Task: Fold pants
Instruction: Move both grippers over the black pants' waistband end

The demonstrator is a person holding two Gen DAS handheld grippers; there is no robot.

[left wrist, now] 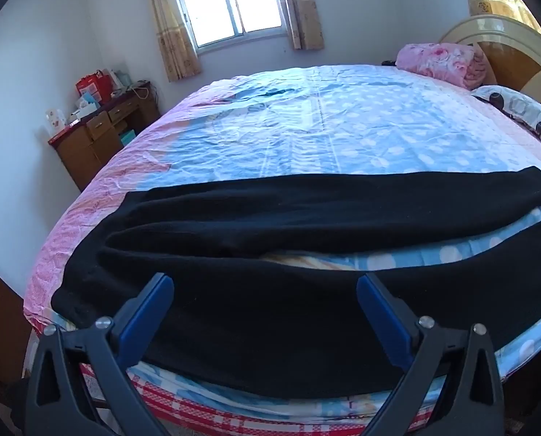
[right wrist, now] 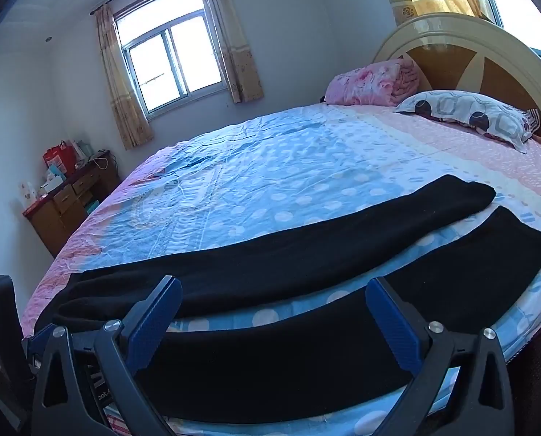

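Two legs of the pants [right wrist: 306, 254] are lying spread and unfolded across the lower frame, along the bed [right wrist: 270, 167] edge. Left hand-held gripper [left wrist: 265, 309] and right hand-held gripper [right wrist: 274, 312] are hovering wide open, gripping nothing. All folding is remaining.

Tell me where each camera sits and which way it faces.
Left wrist: on the left claw, tilted down over the near bed edge at the black pants; both open blue fingers show.
Right wrist: on the right claw, facing the pants' legs and the headboard; open fingers show.
Shared: pants, bed, window, desk.
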